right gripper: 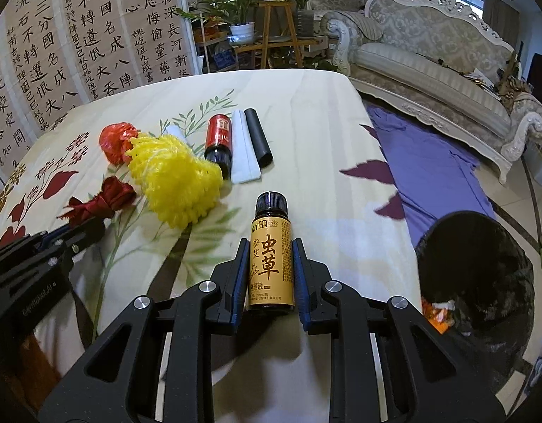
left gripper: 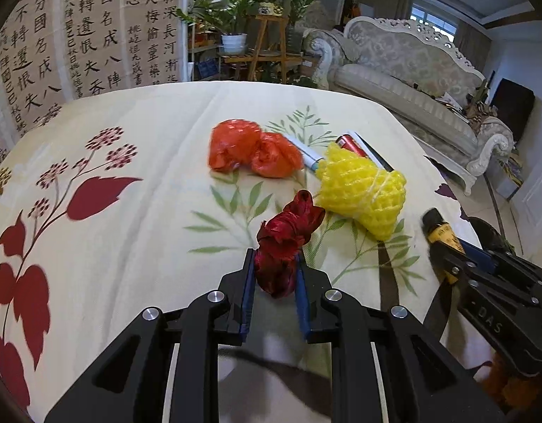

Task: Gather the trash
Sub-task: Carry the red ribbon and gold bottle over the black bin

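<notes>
The left gripper is clenched on a crumpled dark red ribbon, held above the flowered worktop. The right gripper grasps a small yellow-labelled bottle upright. A yellow foam net and orange bag lie on the worktop; a black-lined bin stands beside it.

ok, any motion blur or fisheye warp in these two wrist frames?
Left wrist view: the right gripper and its yellow-label bottle are smeared at the right edge, while the dark red ribbon stays sharp. Right wrist view: mostly crisp, the bottle's label is readable; the table edge bows and the corners are vignetted.
</notes>
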A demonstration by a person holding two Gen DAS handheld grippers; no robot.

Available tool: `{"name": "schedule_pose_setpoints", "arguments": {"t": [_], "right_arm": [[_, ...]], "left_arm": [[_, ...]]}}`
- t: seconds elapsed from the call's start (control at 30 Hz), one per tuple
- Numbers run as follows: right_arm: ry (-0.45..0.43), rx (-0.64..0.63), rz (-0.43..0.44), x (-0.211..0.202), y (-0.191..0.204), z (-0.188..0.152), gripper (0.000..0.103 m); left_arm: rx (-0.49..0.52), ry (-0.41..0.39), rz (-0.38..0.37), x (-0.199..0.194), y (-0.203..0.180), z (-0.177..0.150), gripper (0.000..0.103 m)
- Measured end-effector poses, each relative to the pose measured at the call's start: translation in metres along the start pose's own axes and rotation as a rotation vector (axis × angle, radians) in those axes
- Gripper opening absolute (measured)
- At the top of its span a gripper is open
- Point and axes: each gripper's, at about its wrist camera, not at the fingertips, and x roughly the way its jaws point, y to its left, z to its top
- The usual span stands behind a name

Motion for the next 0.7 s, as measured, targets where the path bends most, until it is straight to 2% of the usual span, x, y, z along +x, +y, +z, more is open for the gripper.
{"name": "schedule_pose_setpoints", "arguments": {"t": [0.17, 0.33, 0.7], "right_arm": [[-0.009, 0.007, -0.007, -0.013, -0.004, -0.01, 0.023], [-0.027, 0.017, -0.018, -0.028, -0.011, -0.018, 0.023], [-0.092, 0.101, -0.093, -0.066, -0.057, -0.031, 0.023]], "left_arm": [[-0.018, -0.01, 0.015, -0.011, 0.005, -0.009, 0.021], [-0.01, -0.027, -0.008, -0.027, 0.0, -0.015, 0.021], [0.099, -0.078, -0.135, -0.046, -0.068, -0.017, 0.021]]}}
